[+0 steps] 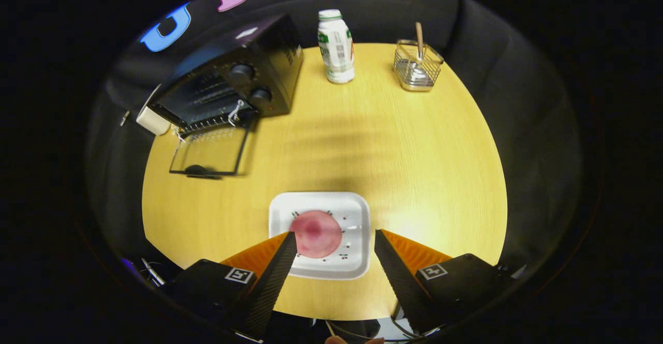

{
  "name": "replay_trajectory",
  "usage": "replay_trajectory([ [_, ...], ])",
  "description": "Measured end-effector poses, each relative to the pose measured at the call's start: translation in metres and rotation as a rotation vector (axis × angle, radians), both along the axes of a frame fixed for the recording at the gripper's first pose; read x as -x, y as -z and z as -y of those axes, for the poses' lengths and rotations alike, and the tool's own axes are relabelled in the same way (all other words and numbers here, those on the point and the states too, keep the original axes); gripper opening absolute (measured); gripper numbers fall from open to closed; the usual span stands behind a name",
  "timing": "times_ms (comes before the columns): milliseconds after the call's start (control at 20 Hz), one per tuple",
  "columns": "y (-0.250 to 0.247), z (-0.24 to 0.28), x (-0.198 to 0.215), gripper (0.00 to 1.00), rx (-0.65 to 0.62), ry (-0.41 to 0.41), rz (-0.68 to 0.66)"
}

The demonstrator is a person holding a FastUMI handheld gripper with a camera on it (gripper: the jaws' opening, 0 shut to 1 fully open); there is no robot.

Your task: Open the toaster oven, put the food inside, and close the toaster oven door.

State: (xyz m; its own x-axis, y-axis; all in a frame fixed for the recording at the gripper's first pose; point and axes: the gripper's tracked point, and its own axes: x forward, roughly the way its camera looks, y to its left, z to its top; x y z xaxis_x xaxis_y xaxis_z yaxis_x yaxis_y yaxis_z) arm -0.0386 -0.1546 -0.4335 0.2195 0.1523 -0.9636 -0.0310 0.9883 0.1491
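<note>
My gripper [335, 235] hangs above the near side of the table [414, 168] with its fingers spread wide apart, gripping nothing. Between the fingertips lies the plate [357, 214], white and square with rounded corners, and on it the food [316, 234], a round pink piece with a darker centre. My left fingertip [288, 243] overlaps the food's near-left edge; whether it touches I cannot tell. My right fingertip [382, 240] sits just off the plate's right edge.

The oven [233, 82] stands well beyond the plate, to its far left, at the table's back corner. Its door [210, 152] is already down and open, lying flat toward the plate, with the handle [197, 170] at its near edge. The rack [207, 95] shows inside, and two knobs [243, 72] sit on the oven's right side. A pale plug or block [153, 121] lies against the oven's left corner.

Far beyond the plate, right of the oven, stands a white bottle [336, 46]. Further right of it is a wire basket [417, 67] with a wooden stick [419, 41] upright in it. Bare tabletop lies between the plate and the open door.
</note>
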Motion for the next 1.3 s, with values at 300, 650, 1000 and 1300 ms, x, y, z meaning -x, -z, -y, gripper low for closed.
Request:
replay_trajectory([
  [300, 0.055, 0.016, 0.007, 0.99, 0.022, -0.034, -0.142],
  [650, 0.080, 0.021, 0.011, 0.40, 0.028, -0.042, -0.206],
  [1000, 0.078, 0.018, 0.017, 0.05, -0.162, 0.035, -0.214],
  [1300, 0.061, 0.012, 0.021, 0.05, -0.365, 0.232, -0.193],
])
